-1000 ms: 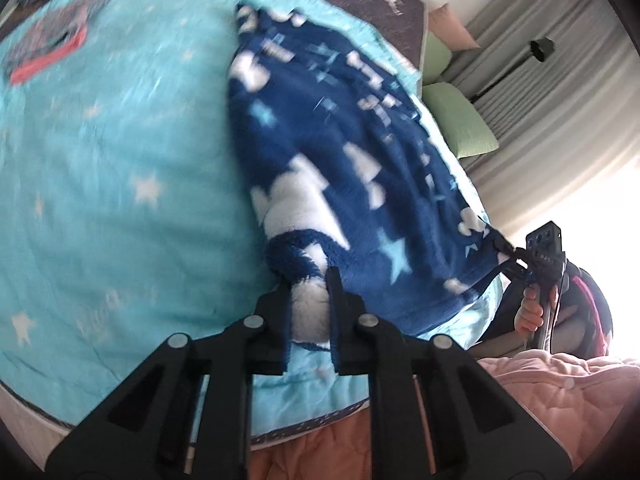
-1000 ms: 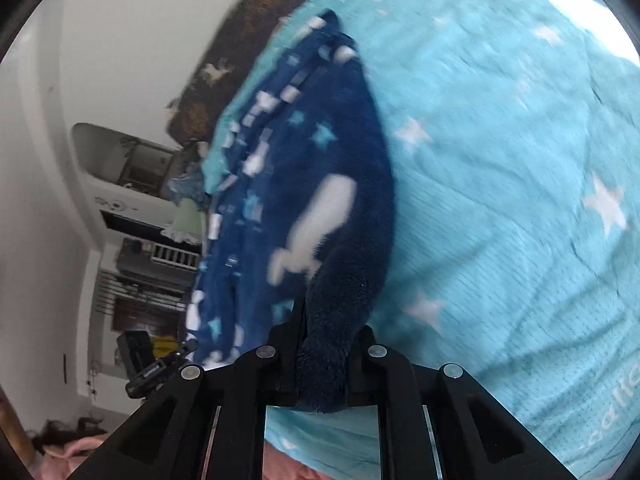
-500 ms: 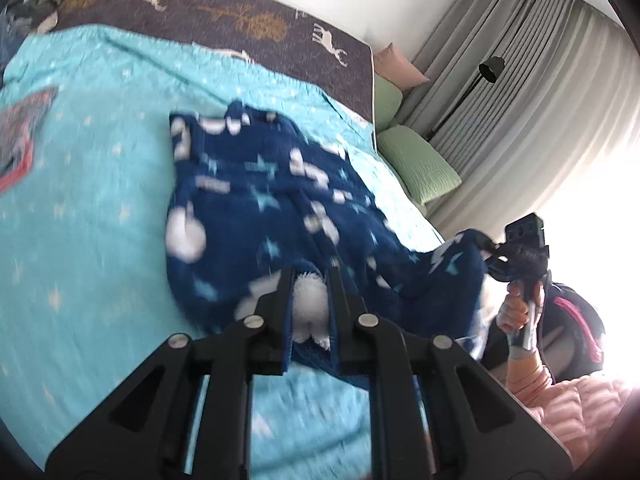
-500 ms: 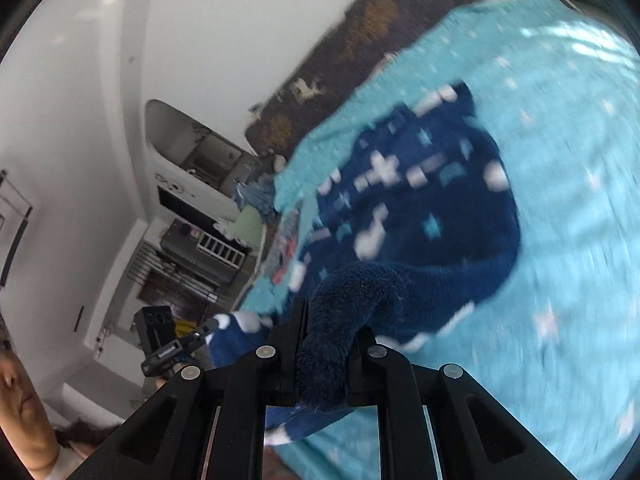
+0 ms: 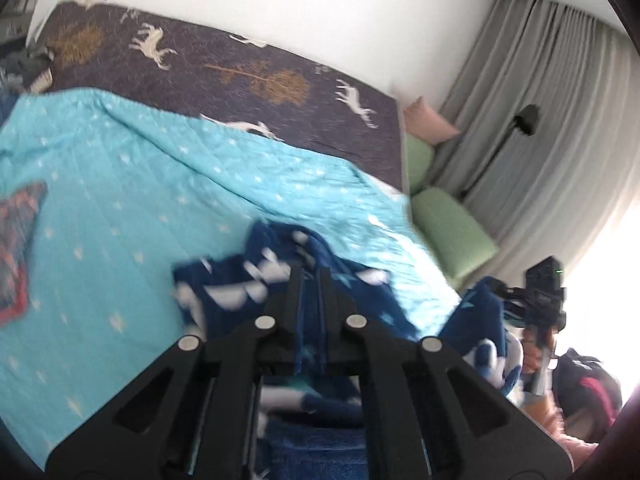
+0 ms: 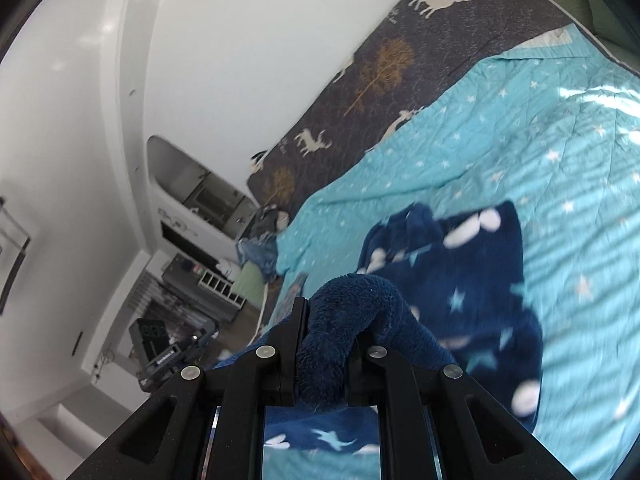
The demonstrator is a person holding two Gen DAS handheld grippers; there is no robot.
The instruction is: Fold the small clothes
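Observation:
A navy fleece garment with white and pale blue stars (image 5: pixel 240 284) (image 6: pixel 472 276) hangs between my two grippers above a turquoise star quilt (image 5: pixel 120 184) (image 6: pixel 560 128). My left gripper (image 5: pixel 310 280) is shut on one edge of it. My right gripper (image 6: pixel 326 312) is shut on a thick bunched edge of it. The far part of the garment trails down onto the quilt. My right gripper also shows in the left wrist view (image 5: pixel 540 300), at the right, with the garment draped from it.
A dark bedspread with deer and trees (image 5: pixel 240 68) (image 6: pixel 400 52) lies behind the quilt. Green and pink pillows (image 5: pixel 452 228) and grey curtains (image 5: pixel 540 120) are to the right. A red and blue cloth (image 5: pixel 16 248) lies on the quilt's left side. Shelves (image 6: pixel 192 288) stand beyond the bed.
Both grippers have risen and pulled back, lifting the near edge of the garment off the quilt. More of the bed and room shows now.

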